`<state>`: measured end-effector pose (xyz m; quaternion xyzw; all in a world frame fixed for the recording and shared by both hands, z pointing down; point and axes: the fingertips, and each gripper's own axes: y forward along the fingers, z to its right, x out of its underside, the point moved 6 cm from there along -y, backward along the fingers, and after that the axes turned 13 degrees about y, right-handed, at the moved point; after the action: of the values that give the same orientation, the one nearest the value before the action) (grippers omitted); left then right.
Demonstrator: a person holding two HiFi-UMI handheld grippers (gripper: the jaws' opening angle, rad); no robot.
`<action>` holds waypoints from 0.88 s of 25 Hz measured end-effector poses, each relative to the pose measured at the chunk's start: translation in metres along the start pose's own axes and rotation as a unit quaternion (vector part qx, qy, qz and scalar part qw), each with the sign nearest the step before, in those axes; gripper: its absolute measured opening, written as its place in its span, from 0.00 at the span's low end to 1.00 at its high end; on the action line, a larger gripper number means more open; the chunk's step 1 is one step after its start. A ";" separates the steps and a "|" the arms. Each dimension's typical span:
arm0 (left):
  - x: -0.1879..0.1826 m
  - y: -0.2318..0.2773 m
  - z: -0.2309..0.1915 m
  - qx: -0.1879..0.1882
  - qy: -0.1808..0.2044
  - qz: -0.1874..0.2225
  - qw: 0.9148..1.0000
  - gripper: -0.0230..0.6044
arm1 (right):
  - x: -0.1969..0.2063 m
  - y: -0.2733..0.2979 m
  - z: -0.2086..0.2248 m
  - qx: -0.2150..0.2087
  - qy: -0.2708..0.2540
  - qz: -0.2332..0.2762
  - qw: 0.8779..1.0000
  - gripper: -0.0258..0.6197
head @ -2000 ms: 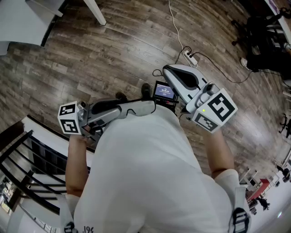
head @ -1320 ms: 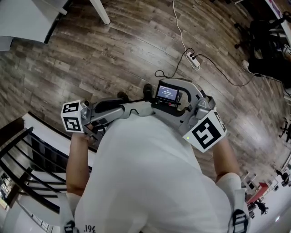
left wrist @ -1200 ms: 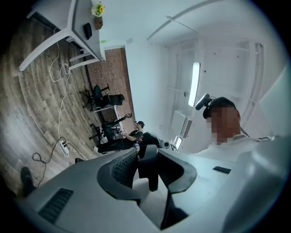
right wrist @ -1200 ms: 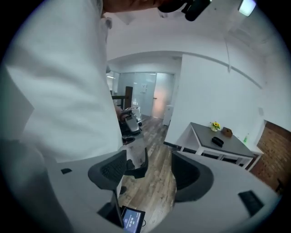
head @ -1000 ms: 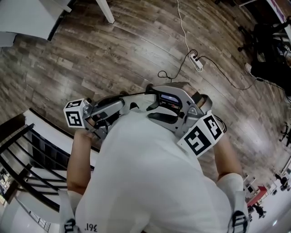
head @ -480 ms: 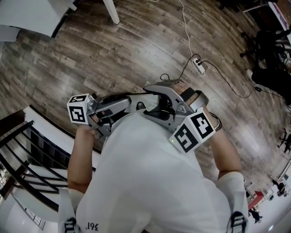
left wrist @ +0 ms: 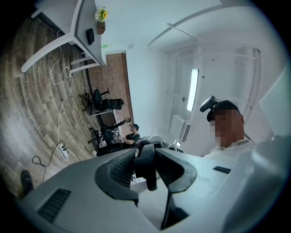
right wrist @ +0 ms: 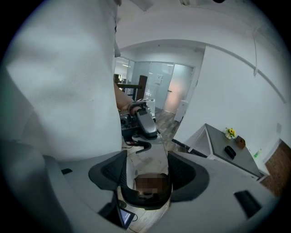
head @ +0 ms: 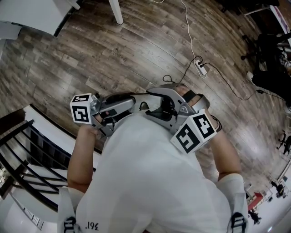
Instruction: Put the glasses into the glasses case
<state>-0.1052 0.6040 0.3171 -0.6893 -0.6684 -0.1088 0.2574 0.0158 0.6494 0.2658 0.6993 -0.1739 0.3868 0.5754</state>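
Note:
The glasses [head: 146,94] hang in front of the person's white shirt, over the wooden floor. My left gripper [head: 132,102] is shut on the tip of one temple arm, a dark bar [left wrist: 147,157] pinched between its pads [left wrist: 122,166]. My right gripper [head: 164,105] has come in from the right, and its jaws are closing around the glasses' front. A dark-rimmed lens [right wrist: 146,202] sits between them, and I see no firm press on it. Beyond the lens the right gripper view shows my left gripper [right wrist: 144,122]. No glasses case is in view.
Below is the wooden floor [head: 91,50] with a power strip and cable [head: 200,70]. A white table leg [head: 116,11] stands at the top and a black railing [head: 27,154] at the lower left. Dark office chairs [head: 268,68] are at the right, and a grey desk [right wrist: 227,157] shows in the right gripper view.
My right gripper swung in from the right toward the left one and brought its jaws around the glasses' front. The left gripper kept its hold and hardly moved.

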 end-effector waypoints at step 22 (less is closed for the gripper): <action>-0.053 -0.078 0.023 -0.097 0.210 0.055 0.971 0.32 | -0.050 0.048 -0.012 0.077 -0.030 0.028 0.996 0.49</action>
<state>-0.1903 0.5677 0.2879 -0.7083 -0.5470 -0.3010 0.3293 -0.0536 0.6377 0.2617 0.7480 -0.1805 0.3938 0.5029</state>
